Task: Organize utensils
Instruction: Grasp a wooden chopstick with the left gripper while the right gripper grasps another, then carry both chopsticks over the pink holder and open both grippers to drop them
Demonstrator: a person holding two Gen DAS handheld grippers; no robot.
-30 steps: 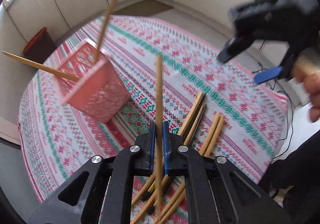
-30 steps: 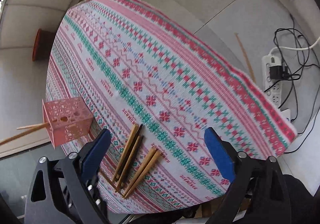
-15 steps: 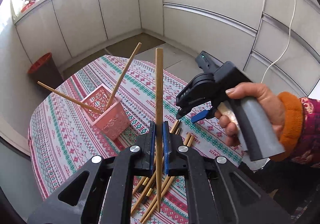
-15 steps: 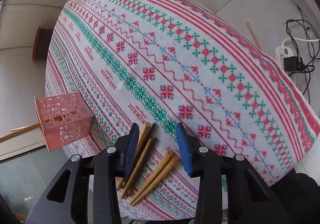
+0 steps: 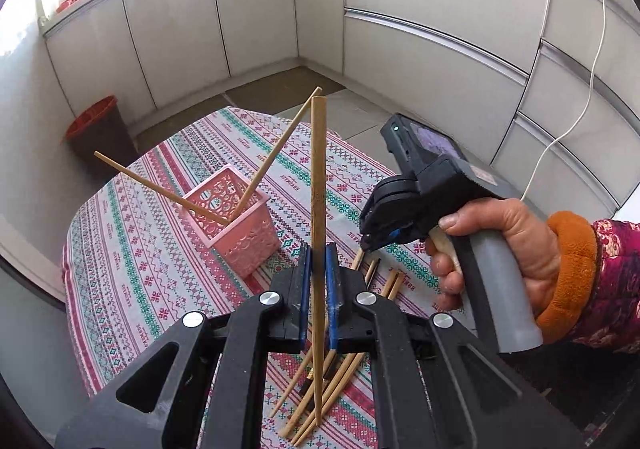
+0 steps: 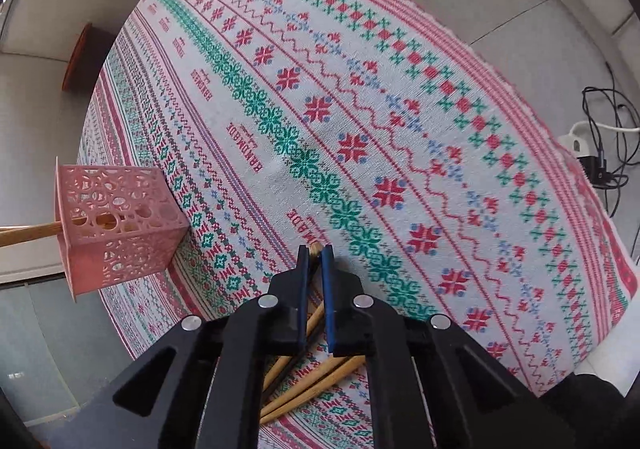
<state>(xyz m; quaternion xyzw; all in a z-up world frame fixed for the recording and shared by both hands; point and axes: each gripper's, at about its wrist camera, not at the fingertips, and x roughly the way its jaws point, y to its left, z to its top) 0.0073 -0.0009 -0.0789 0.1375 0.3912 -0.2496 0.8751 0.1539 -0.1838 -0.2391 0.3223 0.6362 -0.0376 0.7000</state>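
Chopstick (image 5: pixel 318 209) upright, clamped in left hand-held gripper (image 5: pixel 316 269); right hand-held gripper (image 6: pixel 314 265) apparently pinching another.

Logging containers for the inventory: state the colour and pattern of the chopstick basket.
Pink basket, walls pierced with circular lattice cut-outs; right wrist view shows it best.

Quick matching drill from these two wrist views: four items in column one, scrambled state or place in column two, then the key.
Column one:
1. left gripper
2. right gripper
3. pink basket
4. loose chopsticks

Column two:
A. stands on the patterned tablecloth with two chopsticks leaning in it
B. closed on the end of a chopstick in the pile
C. lying flat on the cloth
D. holding one chopstick upright above the table

Pairs: 1-D, 2-B, 3-A, 4-C
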